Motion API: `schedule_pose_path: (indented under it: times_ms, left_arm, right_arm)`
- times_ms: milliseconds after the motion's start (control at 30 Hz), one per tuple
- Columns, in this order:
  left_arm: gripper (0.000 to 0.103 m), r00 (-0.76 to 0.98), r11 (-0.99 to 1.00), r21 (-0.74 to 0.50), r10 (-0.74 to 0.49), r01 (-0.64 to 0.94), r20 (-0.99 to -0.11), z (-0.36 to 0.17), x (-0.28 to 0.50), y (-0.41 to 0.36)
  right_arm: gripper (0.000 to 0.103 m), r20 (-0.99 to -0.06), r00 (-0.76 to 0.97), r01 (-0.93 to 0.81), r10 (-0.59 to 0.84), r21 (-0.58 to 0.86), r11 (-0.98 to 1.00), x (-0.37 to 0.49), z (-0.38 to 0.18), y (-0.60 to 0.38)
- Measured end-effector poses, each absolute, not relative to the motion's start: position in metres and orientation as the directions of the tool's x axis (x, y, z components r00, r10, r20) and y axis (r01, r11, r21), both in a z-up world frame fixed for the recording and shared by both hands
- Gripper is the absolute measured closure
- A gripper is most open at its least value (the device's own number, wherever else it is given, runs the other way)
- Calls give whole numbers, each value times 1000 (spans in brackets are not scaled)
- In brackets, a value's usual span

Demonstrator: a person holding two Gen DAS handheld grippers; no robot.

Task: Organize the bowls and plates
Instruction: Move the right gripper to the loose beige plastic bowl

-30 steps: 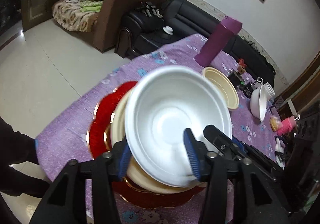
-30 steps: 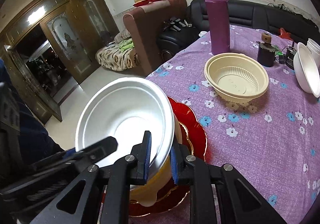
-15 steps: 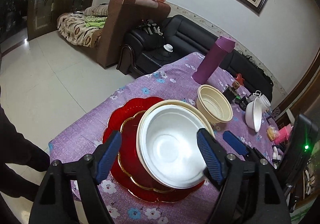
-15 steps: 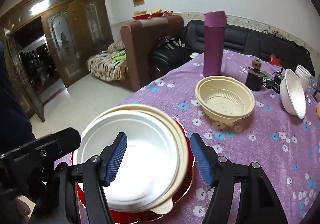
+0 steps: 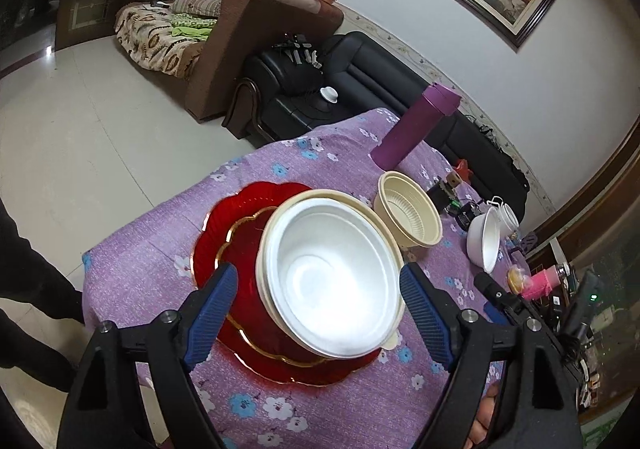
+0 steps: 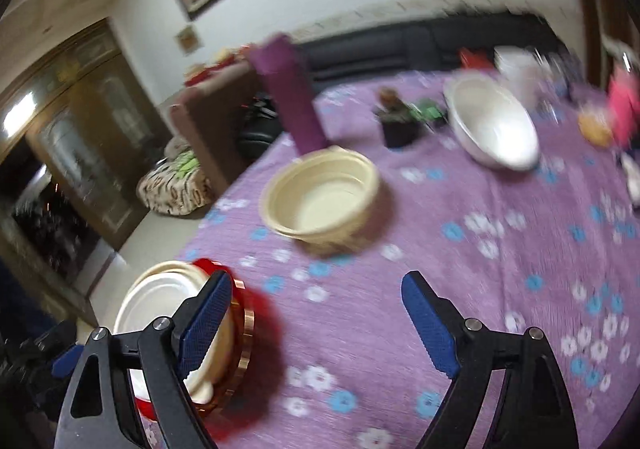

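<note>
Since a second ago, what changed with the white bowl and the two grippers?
Both grippers let go: the white bowl, then held tilted by both, now sits nested in the cream bowl on the red plates. The left gripper has just been opening around it, fingers clear. The right gripper has opened and swung toward the loose cream bowl. That bowl and the purple flask stayed put.

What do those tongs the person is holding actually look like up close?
Both are alike. The left tongs and the right tongs each have a black plastic frame with triangular cut-outs and silver bolts at the joints. Each frame carries two fingers faced with blue ribbed pads. A device with a small green light shows beside the other tongs in the left view. The person's clothing looks dark.
</note>
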State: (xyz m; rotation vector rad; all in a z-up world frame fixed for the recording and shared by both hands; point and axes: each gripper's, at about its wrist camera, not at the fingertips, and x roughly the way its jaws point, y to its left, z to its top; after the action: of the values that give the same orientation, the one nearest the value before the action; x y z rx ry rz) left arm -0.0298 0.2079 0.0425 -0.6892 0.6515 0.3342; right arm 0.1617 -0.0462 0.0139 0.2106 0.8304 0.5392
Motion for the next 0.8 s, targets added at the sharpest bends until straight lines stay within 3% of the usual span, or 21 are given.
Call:
schedule_pose_path:
  times_ms: [800]
  left_arm:
    - [20,705,915,-317,-52,-250,-707,33,15,102]
  right_arm:
    - [13,-741,459,-229,490,435,871,198,-43,-81]
